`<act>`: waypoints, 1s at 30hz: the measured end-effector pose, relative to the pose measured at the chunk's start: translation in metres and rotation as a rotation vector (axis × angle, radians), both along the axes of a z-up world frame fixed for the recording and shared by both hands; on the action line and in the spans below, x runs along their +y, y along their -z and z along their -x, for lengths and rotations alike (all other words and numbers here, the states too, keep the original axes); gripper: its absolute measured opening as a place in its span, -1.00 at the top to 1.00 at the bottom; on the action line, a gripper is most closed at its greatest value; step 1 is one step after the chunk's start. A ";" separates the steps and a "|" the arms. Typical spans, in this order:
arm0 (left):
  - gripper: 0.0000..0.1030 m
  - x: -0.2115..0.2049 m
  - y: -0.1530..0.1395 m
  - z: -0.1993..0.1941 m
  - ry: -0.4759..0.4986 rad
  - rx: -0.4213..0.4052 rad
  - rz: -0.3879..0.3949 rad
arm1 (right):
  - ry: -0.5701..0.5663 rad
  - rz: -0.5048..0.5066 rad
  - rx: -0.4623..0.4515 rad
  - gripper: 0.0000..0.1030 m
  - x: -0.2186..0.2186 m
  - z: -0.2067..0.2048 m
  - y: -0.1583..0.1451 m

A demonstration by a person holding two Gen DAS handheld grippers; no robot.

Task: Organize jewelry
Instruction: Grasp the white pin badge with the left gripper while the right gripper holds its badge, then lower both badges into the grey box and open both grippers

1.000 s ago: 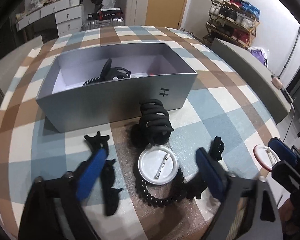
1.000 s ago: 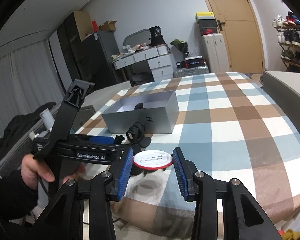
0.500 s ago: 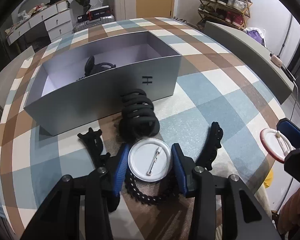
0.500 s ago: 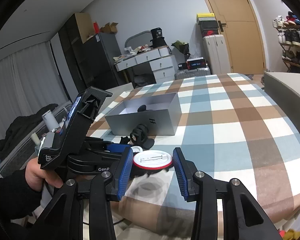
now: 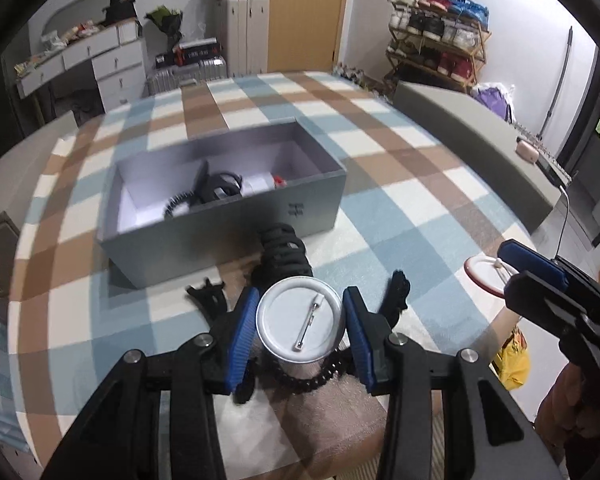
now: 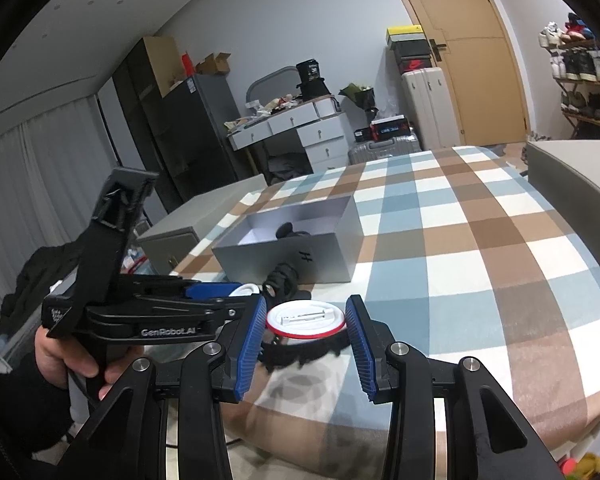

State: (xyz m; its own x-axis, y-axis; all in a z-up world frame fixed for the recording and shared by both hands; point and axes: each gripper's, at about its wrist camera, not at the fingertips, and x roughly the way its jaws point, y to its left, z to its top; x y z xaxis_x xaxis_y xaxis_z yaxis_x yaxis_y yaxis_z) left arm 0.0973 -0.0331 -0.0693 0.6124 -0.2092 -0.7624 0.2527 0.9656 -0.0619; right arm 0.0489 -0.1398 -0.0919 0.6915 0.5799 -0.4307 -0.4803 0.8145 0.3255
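The left gripper (image 5: 301,326) has its jaws closed on a silver pin badge (image 5: 300,322), back side up with the pin bar showing. The badge sits squarely between the two blue pads, each pressing on its rim, near the pad tips. Seen from the left wrist, it is held on the near side of the grey box (image 5: 228,200), clear of the checked bed cover (image 5: 400,200).

The grey box stands open on the bed. Inside it lie black hair pieces and something white with a bit of red. Against the box's near wall rests a black coiled hair tie (image 5: 282,252). Nearer than that, under the held badge, lie a black bead bracelet (image 5: 308,378) and black hair clips (image 5: 208,298) on either side.

The right gripper (image 6: 306,330) also holds a badge: a red-rimmed pin badge (image 6: 305,320), white back up, lying flat between its jaws with both pads against its edge. It is on the near side of the grey box too, to the right of the left gripper, whose handle a hand (image 6: 66,356) grasps.
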 end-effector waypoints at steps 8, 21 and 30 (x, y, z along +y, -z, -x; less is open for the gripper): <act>0.28 0.015 -0.023 0.000 -0.021 -0.078 0.028 | -0.041 -0.028 -0.047 0.22 0.017 -0.017 -0.025; 0.28 0.054 -0.043 -0.038 -0.101 -0.161 0.111 | -0.100 -0.054 -0.039 0.22 0.050 -0.085 -0.046; 0.28 0.060 -0.030 -0.072 -0.056 -0.131 0.226 | -0.111 -0.054 -0.004 0.22 0.064 -0.137 -0.048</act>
State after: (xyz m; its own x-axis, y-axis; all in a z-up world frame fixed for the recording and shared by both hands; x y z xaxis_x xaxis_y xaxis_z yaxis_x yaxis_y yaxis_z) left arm 0.1696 0.0270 -0.0388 0.7186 -0.3278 -0.6133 0.2191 0.9437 -0.2477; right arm 0.1854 -0.0762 -0.0437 0.6235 0.6752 -0.3942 -0.5675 0.7376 0.3659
